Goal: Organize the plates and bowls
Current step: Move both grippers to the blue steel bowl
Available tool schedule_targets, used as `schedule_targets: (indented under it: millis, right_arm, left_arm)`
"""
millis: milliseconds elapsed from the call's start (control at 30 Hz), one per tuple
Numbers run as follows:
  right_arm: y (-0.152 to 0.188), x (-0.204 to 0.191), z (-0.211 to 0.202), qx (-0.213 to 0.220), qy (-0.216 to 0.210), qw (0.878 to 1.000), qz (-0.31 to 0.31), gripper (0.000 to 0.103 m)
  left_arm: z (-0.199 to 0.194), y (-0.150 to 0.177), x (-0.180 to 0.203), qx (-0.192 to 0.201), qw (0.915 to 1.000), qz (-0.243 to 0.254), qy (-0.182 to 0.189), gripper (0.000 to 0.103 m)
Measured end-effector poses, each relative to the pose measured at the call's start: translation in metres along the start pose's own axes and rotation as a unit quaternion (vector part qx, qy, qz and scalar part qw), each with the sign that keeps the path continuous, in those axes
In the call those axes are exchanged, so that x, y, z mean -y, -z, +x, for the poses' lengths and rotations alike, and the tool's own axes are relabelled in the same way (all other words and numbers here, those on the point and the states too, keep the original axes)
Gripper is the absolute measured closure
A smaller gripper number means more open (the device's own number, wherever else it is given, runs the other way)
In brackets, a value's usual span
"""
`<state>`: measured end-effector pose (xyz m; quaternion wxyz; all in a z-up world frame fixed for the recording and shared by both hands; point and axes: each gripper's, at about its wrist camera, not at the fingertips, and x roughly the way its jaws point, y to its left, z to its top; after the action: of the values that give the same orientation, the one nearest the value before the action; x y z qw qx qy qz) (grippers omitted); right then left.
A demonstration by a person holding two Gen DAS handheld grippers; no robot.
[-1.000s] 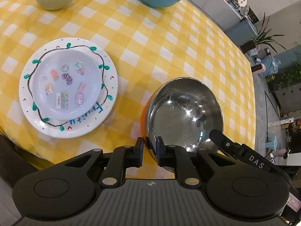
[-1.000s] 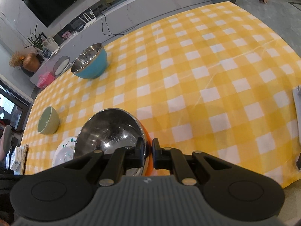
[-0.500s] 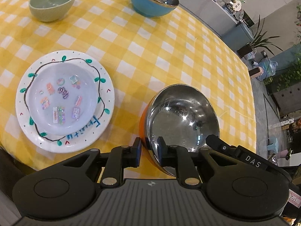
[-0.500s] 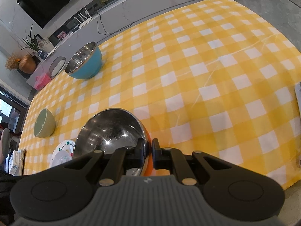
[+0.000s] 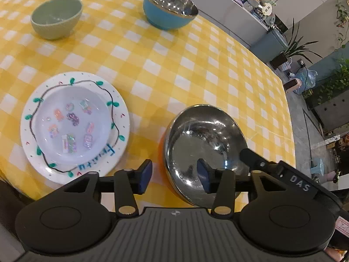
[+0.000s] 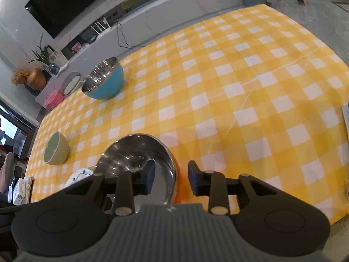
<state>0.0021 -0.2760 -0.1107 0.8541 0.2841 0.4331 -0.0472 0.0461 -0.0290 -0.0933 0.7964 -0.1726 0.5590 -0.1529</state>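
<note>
Both grippers have just been opening: a moment ago each pinched the near rim of the orange steel-lined bowl [image 5: 205, 144], and now the left gripper [image 5: 174, 175] stands with its fingers spread wide, the rim between them but the pads clear of it, while the right gripper [image 6: 171, 178] has parted less far, one finger inside the bowl and one outside, also seemingly off the metal. That bowl sits on the yellow checked tablecloth [image 5: 165, 69] near the table's front edge, just right of the decorated plate [image 5: 74, 124], apart from it. As a judgement, this bowl has been set down and released, so one placement looks finished. Much seems left: the green bowl [image 5: 55, 19] and the blue bowl [image 5: 170, 11] stand separately at the far side, well apart from each other and from the plate, and nothing is stacked or grouped yet.
</note>
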Motion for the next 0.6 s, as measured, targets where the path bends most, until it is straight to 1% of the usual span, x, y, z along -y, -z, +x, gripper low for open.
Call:
schedule_targets:
  millis: [67, 100, 167, 300, 500, 600]
  right_arm:
    - [0.0, -0.005, -0.004, 0.016, -0.001, 1.0, -0.011, 0.062]
    - [0.0, -0.008, -0.008, 0.03, 0.003, 0.999, -0.022, 0.061]
    - [0.001, -0.016, -0.016, 0.06, 0.012, 0.997, -0.045, 0.054]
    - [0.001, -0.027, -0.023, 0.104, 0.013, 0.992, -0.073, 0.052]
    - [-0.011, -0.041, -0.018, 0.127, 0.006, 0.989, -0.078, 0.051]
    - [-0.018, -0.053, -0.011, 0.135, 0.003, 0.987, -0.09, 0.051]
  left_arm:
    - [-0.005, -0.002, 0.0, 0.013, 0.9999, 0.007, -0.004, 0.041]
    - [-0.009, -0.003, 0.001, 0.019, 0.9997, 0.012, -0.006, 0.04]
    - [-0.015, -0.005, 0.001, 0.032, 0.9992, 0.024, -0.011, 0.038]
    - [-0.029, -0.012, 0.004, 0.059, 0.9967, 0.054, -0.015, 0.037]
    - [-0.039, -0.029, 0.006, 0.082, 0.9918, 0.098, -0.01, 0.037]
    - [-0.042, -0.039, 0.007, 0.093, 0.9876, 0.126, -0.01, 0.037]
